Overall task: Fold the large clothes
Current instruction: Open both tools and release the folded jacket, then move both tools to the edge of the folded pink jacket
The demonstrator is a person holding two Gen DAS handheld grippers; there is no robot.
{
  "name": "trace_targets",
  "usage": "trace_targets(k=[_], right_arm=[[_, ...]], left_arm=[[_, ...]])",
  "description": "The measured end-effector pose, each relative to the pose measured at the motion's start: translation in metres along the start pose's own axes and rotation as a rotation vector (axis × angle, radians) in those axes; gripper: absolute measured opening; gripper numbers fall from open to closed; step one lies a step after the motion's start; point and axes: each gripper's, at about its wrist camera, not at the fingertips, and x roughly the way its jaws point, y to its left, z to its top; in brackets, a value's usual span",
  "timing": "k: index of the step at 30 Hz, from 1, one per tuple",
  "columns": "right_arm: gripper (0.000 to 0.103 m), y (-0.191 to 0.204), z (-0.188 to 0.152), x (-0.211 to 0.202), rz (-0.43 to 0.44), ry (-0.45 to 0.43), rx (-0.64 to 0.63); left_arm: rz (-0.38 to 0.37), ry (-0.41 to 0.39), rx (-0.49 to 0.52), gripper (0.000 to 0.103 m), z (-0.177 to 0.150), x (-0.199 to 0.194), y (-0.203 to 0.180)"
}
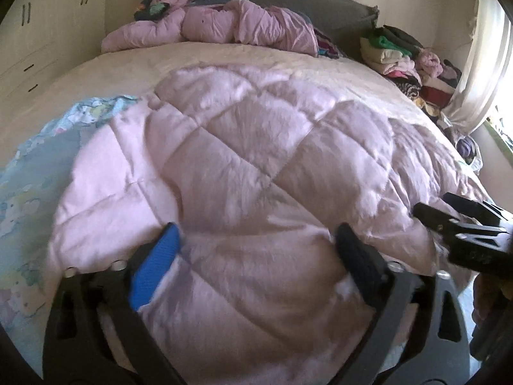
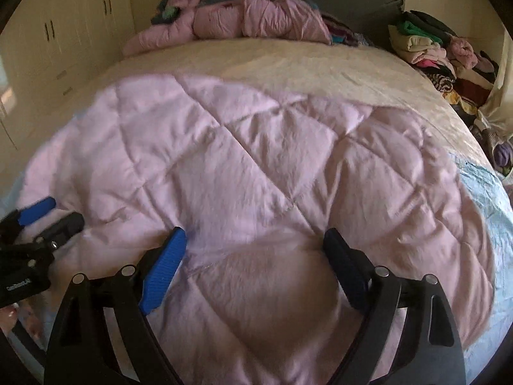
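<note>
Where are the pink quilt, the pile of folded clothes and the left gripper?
pink quilt (image 2: 256,166): right wrist view, quilted middle.
pile of folded clothes (image 1: 391,51): left wrist view, pale upper layers.
left gripper (image 1: 256,243): left wrist view, midway between fingertips.

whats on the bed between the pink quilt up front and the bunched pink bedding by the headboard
Nothing but bare cream bedspread. In the right wrist view it runs uncovered from the far edge of the pink quilt to the bunched pink bedding.

Pink quilt (image 2: 256,166) spread over the bed (image 2: 288,64); right gripper (image 2: 256,250) fingers wide apart above it
</note>
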Motion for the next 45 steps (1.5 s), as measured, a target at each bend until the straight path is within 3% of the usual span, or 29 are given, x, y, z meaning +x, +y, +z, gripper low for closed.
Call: trace_targets(k=[4,10,18,23,32,45], right_arm=[[0.095,-0.017,-0.009,-0.040,0.037,-0.075,0.062],[0.098,-0.042,-0.023,-0.087,0.073,-0.125,0.131],[0.099,-0.083,-0.060,-0.128,0.032,-0.140,0.193],[0.099,-0.112,-0.079,-0.137,0.057,-0.128,0.293],[0.099,-0.138,-0.103,-0.137,0.007,-0.105,0.364],[0.099,-0.164,-0.129,-0.108,0.020,-0.020,0.490]], left_arm=[[0.022,-0.002,0.019,0.094,0.003,-0.018,0.001],[0.092,-0.047,0.011,0.094,0.004,-0.047,0.015],[0.138,-0.068,-0.025,0.094,-0.008,-0.071,0.034],[0.160,-0.056,-0.051,0.094,-0.017,-0.079,0.046],[0.193,-0.002,-0.084,0.094,-0.035,-0.078,0.064],[0.105,0.080,-0.301,0.094,-0.050,-0.058,0.106]])
